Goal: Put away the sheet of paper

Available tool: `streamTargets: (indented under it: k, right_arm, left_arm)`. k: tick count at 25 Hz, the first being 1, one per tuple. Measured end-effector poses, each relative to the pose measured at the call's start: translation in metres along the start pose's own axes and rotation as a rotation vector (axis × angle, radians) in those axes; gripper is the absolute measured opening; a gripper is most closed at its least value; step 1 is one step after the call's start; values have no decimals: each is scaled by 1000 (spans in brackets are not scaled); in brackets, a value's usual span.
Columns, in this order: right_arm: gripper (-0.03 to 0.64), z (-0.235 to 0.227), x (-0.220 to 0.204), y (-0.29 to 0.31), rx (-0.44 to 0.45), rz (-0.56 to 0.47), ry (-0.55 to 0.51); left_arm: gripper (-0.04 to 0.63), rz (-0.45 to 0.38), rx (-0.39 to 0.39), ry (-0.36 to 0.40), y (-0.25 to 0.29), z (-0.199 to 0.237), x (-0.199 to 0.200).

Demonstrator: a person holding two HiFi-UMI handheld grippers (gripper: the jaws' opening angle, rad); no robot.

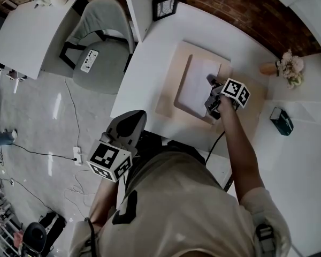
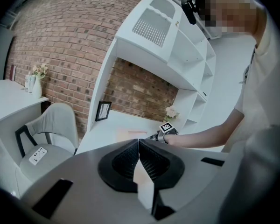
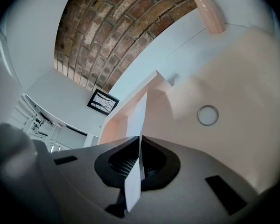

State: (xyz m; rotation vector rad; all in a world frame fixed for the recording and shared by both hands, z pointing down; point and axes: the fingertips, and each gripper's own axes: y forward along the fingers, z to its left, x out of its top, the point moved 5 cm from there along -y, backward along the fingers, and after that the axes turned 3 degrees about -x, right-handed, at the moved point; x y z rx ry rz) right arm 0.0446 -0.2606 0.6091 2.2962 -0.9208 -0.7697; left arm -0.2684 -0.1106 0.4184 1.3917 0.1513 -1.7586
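I have the one sheet of paper (image 1: 197, 84) pinched by its near edge in the right gripper (image 1: 210, 85), over the single tray (image 1: 177, 98) mid-desk. I judge it is mid-placement: next, lower it flat and let go. The left gripper (image 1: 134, 116), second of two, hangs by the desk's (image 1: 150, 63) near left corner, its jaws pressed together on nothing.

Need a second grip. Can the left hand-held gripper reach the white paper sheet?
Probably not: the left hand-held gripper hangs at the edge of the white desk, apart from the white paper sheet.
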Motion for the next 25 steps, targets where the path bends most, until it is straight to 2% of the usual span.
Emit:
streamTargets:
  k: [25]
  right_arm:
    - [28, 2, -2, -1, 20, -2, 3]
  left_arm:
    - [17, -5, 11, 6, -4, -5, -1]
